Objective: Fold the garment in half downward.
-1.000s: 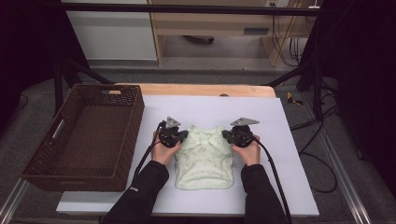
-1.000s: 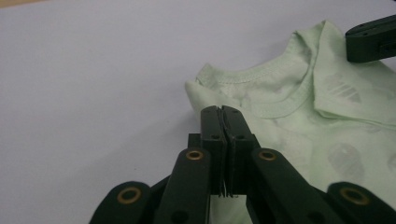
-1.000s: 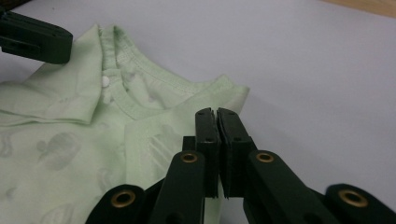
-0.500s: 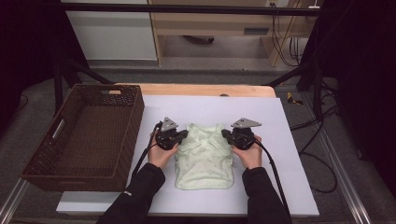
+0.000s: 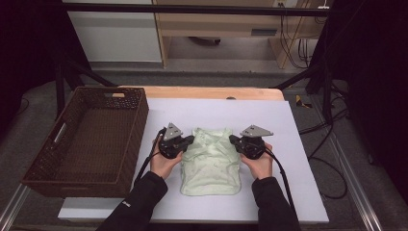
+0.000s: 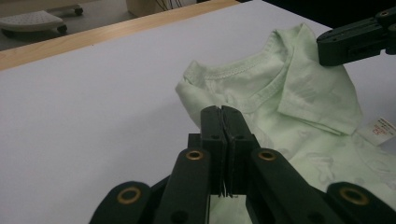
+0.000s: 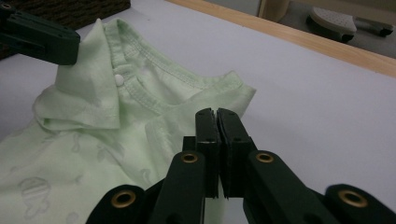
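Note:
A pale green shirt [image 5: 210, 166] lies on the white table sheet [image 5: 216, 110], collar away from the person. My left gripper [image 5: 189, 141] is shut on its left shoulder, and my right gripper [image 5: 234, 140] is shut on its right shoulder. In the left gripper view my left gripper [image 6: 222, 112] has its jaws pressed together over the shirt [image 6: 289, 93], while the right gripper [image 6: 357, 41] pinches a raised fold. The right gripper view shows the closed right gripper [image 7: 215, 114] and the left gripper [image 7: 39, 37] holding up a corner of the shirt [image 7: 88, 88].
A dark brown wicker basket [image 5: 140, 113] stands on the left, beside the white sheet. A wooden table edge [image 5: 207, 92] runs along the far side. A white label [image 6: 383, 129] lies by the shirt. Cables trail from both grippers toward the person.
Both grippers have risen a little, and the shirt's two shoulders have come up off the sheet with them. The shirt's top looks narrower now.

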`<state>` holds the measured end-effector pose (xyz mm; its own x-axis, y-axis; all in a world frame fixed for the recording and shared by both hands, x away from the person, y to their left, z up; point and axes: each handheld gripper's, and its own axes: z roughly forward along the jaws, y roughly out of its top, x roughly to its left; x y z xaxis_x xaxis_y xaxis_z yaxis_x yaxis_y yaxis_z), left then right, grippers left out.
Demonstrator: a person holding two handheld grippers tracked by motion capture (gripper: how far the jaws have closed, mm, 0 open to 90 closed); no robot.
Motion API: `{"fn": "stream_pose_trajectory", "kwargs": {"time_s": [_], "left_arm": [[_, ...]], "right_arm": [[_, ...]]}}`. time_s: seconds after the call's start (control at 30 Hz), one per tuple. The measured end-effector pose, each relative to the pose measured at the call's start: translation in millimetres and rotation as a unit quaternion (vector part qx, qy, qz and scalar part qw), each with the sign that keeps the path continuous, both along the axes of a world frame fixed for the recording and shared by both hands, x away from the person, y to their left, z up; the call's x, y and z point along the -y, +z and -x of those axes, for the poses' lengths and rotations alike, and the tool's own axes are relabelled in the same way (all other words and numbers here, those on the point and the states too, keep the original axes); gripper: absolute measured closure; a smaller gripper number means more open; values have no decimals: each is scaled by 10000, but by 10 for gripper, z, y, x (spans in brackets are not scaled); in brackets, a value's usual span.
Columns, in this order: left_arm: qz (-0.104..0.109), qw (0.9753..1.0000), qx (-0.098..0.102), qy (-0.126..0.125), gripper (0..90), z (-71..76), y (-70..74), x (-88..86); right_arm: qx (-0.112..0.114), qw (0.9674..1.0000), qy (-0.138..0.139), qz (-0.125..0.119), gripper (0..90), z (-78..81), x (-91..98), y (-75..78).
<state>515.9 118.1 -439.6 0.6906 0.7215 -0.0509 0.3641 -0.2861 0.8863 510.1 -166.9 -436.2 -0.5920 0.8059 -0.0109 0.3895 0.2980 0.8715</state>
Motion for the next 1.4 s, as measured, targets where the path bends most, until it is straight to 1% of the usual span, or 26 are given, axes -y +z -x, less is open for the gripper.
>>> {"fn": "stream_pose_trajectory", "kwargs": {"time_s": [0.1, 0.37, 0.83, 0.87, 1.0, 1.23, 1.4], "left_arm": [[12, 10000, 57, -54, 880, 55, 3, -9], [-14, 9998, 130, -176, 880, 176, -15, -22], [-137, 9987, 209, -441, 880, 432, -32, -34], [-154, 9986, 218, -466, 880, 451, -32, -38], [-193, 9980, 220, -555, 879, 526, -37, -50], [-352, 9966, 212, -710, 879, 649, -59, -64], [-382, 9961, 171, -773, 879, 723, -75, -89]], "right_arm": [[75, 10000, 37, 33, 882, 54, -11, 8], [210, 9997, 87, 46, 882, 183, -38, -13], [290, 9991, 292, 107, 882, 421, -69, -61], [326, 9990, 303, 96, 882, 448, -66, -61], [329, 9988, 369, 54, 882, 531, -56, -61], [312, 9981, 518, 63, 882, 654, -49, -106], [300, 9977, 610, -7, 882, 732, -37, -124]]}}
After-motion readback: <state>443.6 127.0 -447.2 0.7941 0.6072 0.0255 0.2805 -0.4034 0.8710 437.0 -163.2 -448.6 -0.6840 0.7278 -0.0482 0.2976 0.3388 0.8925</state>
